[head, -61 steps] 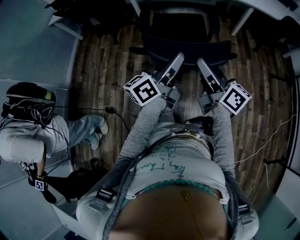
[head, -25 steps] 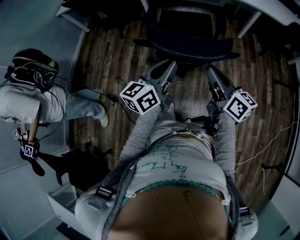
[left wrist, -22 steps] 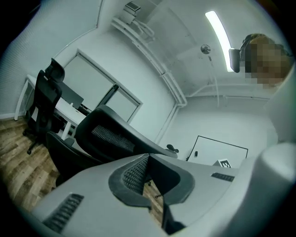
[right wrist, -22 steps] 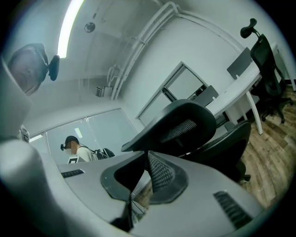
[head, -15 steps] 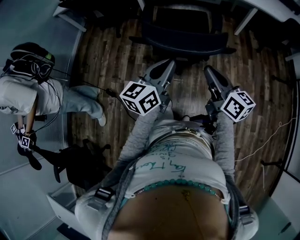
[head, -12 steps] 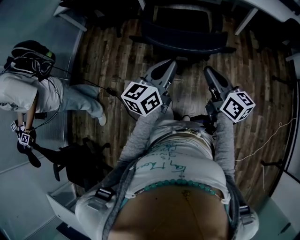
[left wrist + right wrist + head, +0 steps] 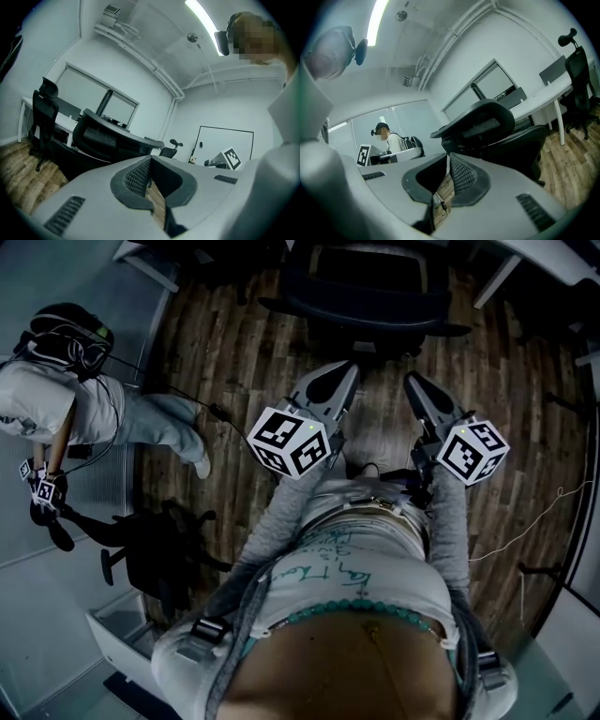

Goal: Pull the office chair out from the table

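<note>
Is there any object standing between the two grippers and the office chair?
Nothing visible does. Only wooden floor lies between the left gripper, the right gripper and the office chair. Both grippers are shut and hold nothing.

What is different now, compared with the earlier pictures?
The left hand-held gripper and the right hand-held gripper have drawn back from the office chair: their tips reached its backrest before, now floor shows between. Both are shut on nothing. The other person has shifted up the head view. The chair stays upright by the table.

Head view looks down; others level; chair (image 7: pixel 370 310) shared.
</note>
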Demonstrator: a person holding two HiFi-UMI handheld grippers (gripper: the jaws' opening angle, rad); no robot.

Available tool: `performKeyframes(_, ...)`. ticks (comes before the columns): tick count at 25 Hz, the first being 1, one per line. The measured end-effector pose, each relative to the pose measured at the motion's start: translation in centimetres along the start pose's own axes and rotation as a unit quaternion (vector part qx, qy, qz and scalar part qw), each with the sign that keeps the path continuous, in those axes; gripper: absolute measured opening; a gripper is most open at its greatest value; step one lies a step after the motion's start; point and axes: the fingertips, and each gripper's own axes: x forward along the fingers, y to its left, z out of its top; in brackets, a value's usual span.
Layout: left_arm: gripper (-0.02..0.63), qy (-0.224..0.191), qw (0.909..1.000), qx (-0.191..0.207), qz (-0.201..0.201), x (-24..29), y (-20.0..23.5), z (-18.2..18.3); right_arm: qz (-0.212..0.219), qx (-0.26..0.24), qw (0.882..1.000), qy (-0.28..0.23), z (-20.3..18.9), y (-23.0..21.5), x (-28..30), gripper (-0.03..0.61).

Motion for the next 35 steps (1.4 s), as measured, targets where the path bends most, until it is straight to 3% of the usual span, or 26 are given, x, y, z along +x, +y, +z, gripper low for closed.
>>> performKeyframes(7,0.011,0.002,0.9998,0.012,0.013,-1.2,-1.8,-1.1,-0.005,-0.045,0.999,0.003,-1.2,0.9,-1.5,0.031)
performKeyframes(18,0.011,0.001,0.9998,0.015,0.014,-2.2,-2.8,-1.9,-0.017,-0.14,0.988,-0.062,-0.6,3.3,-2.7,0.029)
performKeyframes(29,0.011,0.017,0.9985,0.052,-0.004,-3.4,-0.7,-0.8,-0.038,-0.205,0.976,-0.06,-1.7,7.1,1.8,0.029)
performKeyframes(35,0.011,0.023,0.9975,0.064,-0.018,-3.6,0.3,-0.6,-0.064,-0.212,0.973,-0.062,-1.6,7.2,3.3,0.029)
